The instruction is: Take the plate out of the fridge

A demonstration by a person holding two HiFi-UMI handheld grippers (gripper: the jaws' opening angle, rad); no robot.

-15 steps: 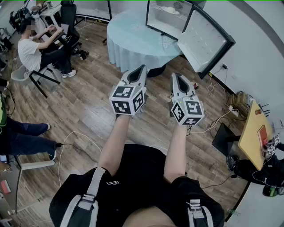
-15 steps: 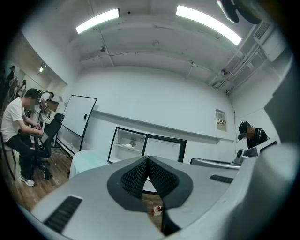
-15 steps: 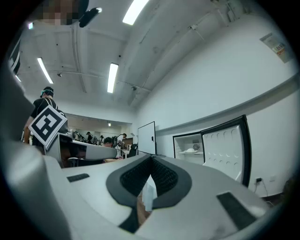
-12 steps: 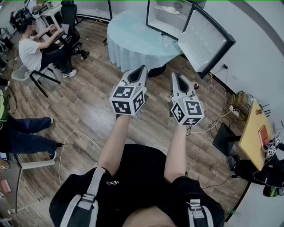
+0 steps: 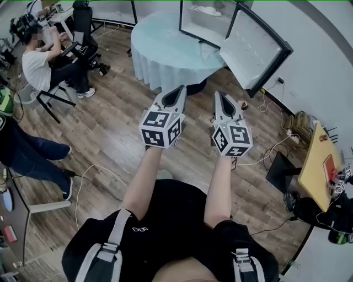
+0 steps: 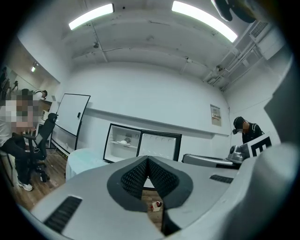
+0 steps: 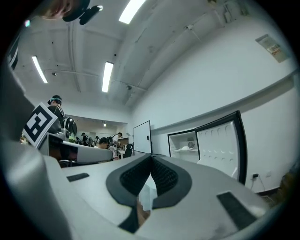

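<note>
The left tongs [image 5: 179, 88] and right tongs [image 5: 220, 93] are held side by side out in front of the person, above the wooden floor [image 5: 110, 126], both pointing toward the far round bench [image 5: 165, 49] draped in a pale teal cloth. Each pair of tongs is pressed together with nothing between its pads.

A small fridge [image 5: 194, 22] stands on the far right part of that bench, well apart from both tongs. Its door [image 5: 253, 49] is swung wide open to the right. The plate [image 5: 209, 11] sits inside on the upper shelf, with something pale on it that is too small to make out.

At the far left a person [image 5: 38, 63] sits at a desk, and another person's legs [image 5: 27, 154] show at the left edge. A yellow table [image 5: 314, 165] stands at the right.
</note>
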